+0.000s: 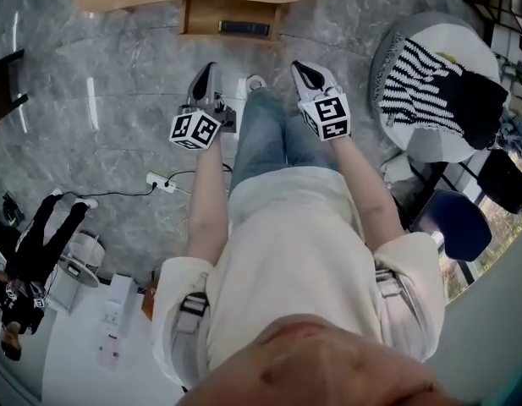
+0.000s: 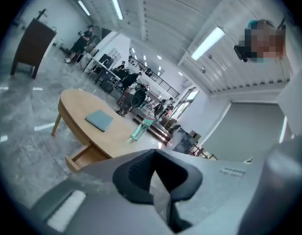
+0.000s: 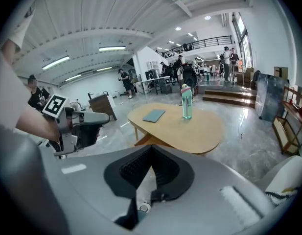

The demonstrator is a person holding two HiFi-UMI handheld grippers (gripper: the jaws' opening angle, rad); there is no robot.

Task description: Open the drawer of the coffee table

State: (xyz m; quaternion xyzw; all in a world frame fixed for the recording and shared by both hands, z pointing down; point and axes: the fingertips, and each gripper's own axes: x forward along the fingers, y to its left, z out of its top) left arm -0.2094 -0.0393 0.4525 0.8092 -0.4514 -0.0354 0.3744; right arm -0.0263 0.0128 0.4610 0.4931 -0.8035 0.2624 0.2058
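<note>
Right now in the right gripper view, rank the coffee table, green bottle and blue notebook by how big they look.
1. The coffee table, clearly largest.
2-3. The green bottle and the blue notebook look about alike: the bottle stands taller, the notebook lies flat and foreshortened, so I won't rank them.

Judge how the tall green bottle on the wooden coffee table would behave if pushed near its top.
The bottle stands upright, tall and narrow, so a high push would probably tip it. It looks like see-through plastic, so it is likely light; how full it is cannot be told. Round-bodied, it may roll once down.
</note>
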